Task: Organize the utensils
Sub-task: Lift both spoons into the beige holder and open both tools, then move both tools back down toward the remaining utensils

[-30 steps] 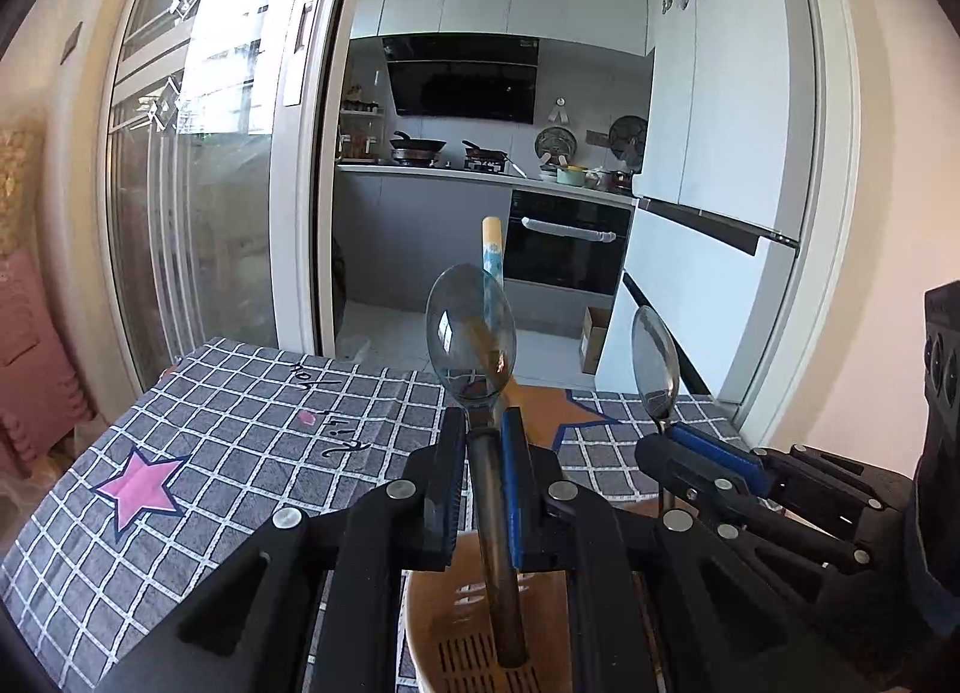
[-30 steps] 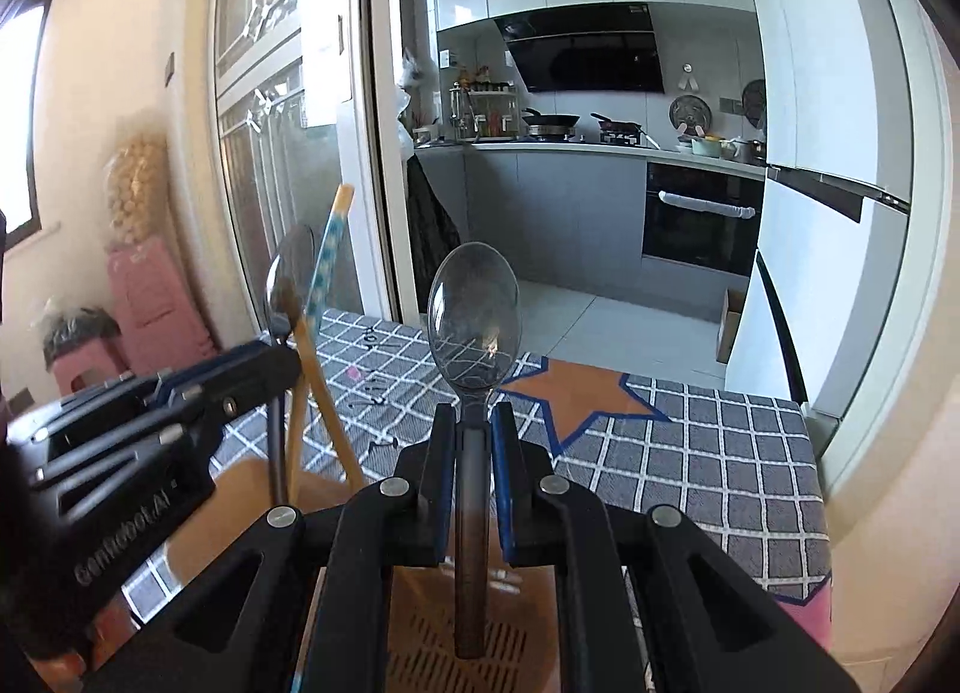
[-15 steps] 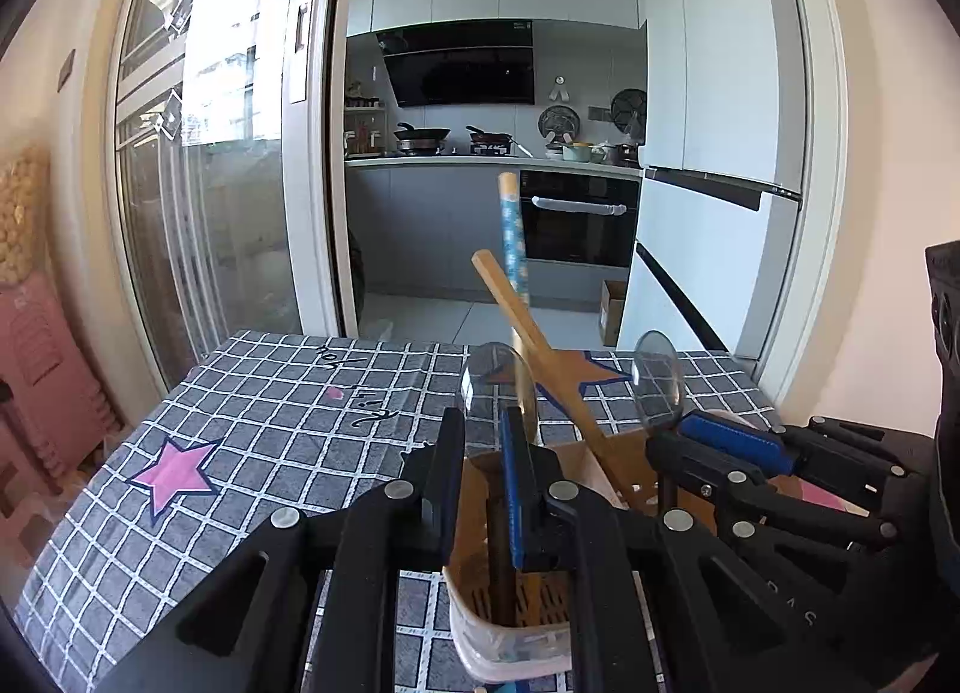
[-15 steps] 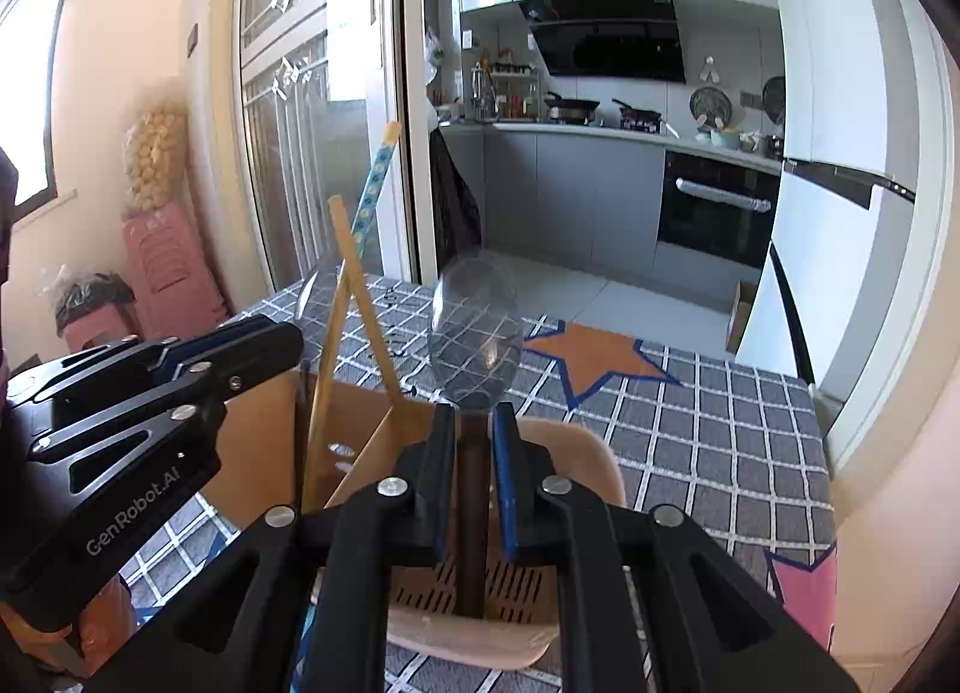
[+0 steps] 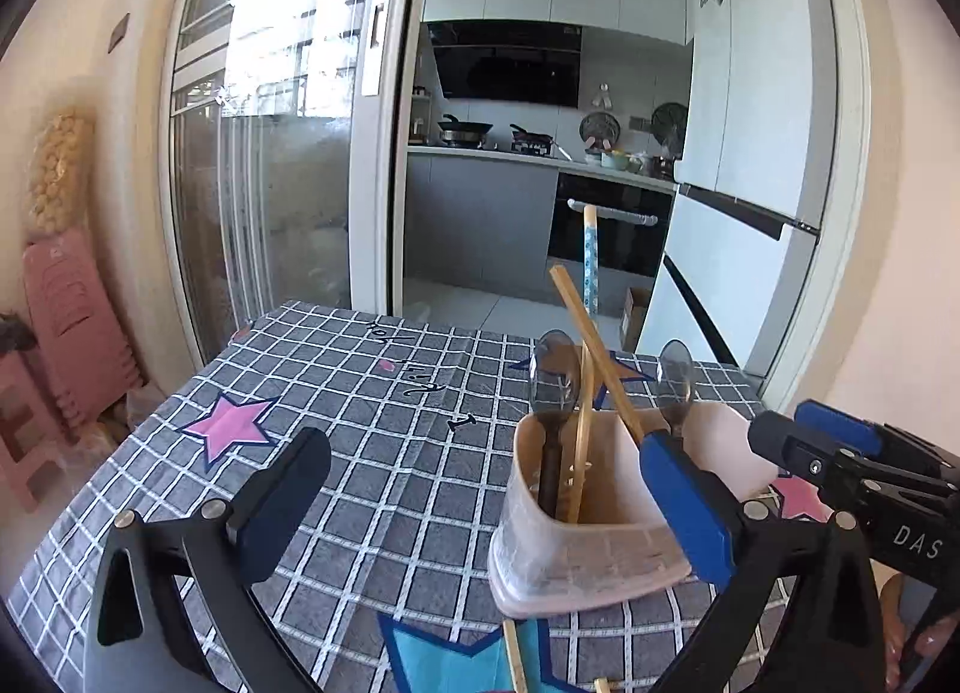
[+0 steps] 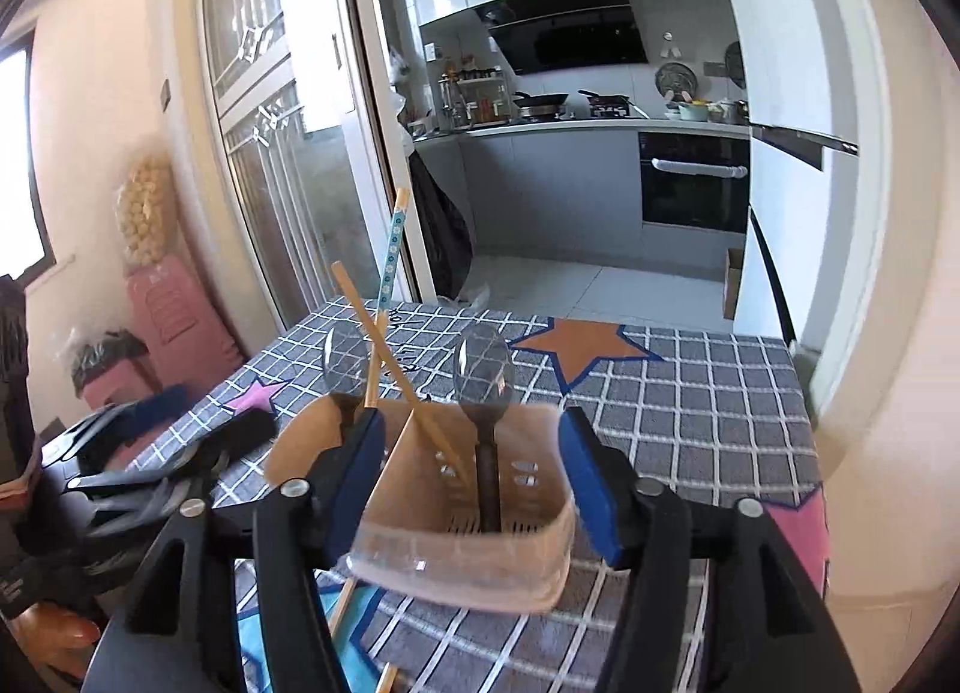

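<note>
My left tongs (image 5: 480,489) are released, holding nothing, just left of the utensil holder (image 5: 576,537) on the checked desk (image 5: 360,423). My right tongs (image 6: 474,471) are spread wide too, one pad on either side of the holder (image 6: 468,549). One spoon (image 6: 485,387) stands upright in its right compartment, a second spoon (image 5: 555,387) in the left with the chopsticks (image 5: 594,351), which lean and cross. Another chopstick (image 5: 515,657) lies in front on the desk, I think; it's mostly cut off.
</note>
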Available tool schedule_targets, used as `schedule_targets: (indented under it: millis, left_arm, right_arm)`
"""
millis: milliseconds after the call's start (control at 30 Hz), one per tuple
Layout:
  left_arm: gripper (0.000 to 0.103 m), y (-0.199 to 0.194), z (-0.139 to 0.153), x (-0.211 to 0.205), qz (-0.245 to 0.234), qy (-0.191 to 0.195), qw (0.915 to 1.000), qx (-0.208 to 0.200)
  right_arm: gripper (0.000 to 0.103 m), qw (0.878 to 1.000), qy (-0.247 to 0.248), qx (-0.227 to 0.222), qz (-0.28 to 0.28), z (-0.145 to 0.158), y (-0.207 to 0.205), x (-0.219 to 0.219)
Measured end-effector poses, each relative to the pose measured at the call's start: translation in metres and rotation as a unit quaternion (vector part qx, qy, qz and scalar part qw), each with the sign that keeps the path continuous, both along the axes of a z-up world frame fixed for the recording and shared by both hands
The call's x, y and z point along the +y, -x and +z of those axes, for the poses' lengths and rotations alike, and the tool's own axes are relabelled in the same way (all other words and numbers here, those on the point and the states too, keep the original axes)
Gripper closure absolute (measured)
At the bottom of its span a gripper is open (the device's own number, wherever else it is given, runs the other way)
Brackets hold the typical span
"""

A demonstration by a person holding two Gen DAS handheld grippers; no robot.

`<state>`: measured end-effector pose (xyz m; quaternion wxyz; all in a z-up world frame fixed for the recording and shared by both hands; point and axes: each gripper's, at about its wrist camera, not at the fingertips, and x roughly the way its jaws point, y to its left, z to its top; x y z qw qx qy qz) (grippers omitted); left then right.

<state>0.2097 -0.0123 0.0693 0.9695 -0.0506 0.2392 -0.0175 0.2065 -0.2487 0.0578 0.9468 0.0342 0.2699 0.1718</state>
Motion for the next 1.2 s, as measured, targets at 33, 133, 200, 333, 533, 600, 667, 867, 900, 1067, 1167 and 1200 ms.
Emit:
schedule_targets:
  millis: [33,133,200,333,533,600,667,867,900,1067,1167,1200]
  left_arm:
    - [0.0,0.003,-0.001,0.001,-0.003,-0.002,1.0,0.007]
    - [0.0,0.017,-0.01,0.01,-0.014,0.01,0.9992,0.036]
    - [0.0,0.028,-0.019,0.019,-0.012,0.025,0.9979,0.059]
    - [0.0,0.044,-0.04,0.033,-0.013,0.051,0.9921,0.114]
    - [0.0,0.075,-0.065,0.036,-0.004,0.043,0.9869,0.156]
    - [0.0,0.083,-0.07,0.034,0.0,0.027,0.9859,0.165]
    - [0.0,0.091,-0.074,0.033,0.004,0.015,0.9853,0.17]
    - [0.0,0.108,-0.088,0.036,0.017,0.001,0.9816,0.19]
    - [0.0,0.111,-0.091,0.037,0.02,-0.002,0.9811,0.193]
    - [0.0,0.118,-0.103,0.039,0.019,-0.01,0.9773,0.211]
    - [0.0,0.121,-0.11,0.04,0.013,-0.006,0.9746,0.224]
    - [0.0,0.122,-0.112,0.04,0.012,-0.005,0.9739,0.226]
  right_arm:
    - [0.029,1.0,-0.003,0.007,-0.002,-0.001,0.005,-0.003]
    - [0.023,0.999,-0.019,0.034,-0.007,-0.007,0.022,-0.01]
    - [0.02,0.998,-0.027,0.06,-0.012,-0.014,0.033,-0.015]
    - [0.012,0.993,-0.051,0.107,-0.02,-0.034,0.056,-0.025]
    - [0.0,0.986,-0.057,0.154,-0.041,-0.065,0.091,-0.028]
    - [0.0,0.981,-0.06,0.182,-0.038,-0.074,0.099,-0.028]
    - [0.0,0.976,-0.057,0.206,-0.033,-0.08,0.103,-0.025]
    - [0.0,0.966,-0.037,0.253,-0.026,-0.097,0.123,-0.015]
    - [0.0,0.965,-0.039,0.26,-0.025,-0.1,0.126,-0.014]
    - [0.0,0.961,-0.03,0.275,-0.026,-0.109,0.136,-0.012]
    - [0.0,0.959,-0.027,0.282,-0.028,-0.113,0.139,-0.011]
    - [0.0,0.957,-0.029,0.288,-0.027,-0.115,0.139,-0.011]
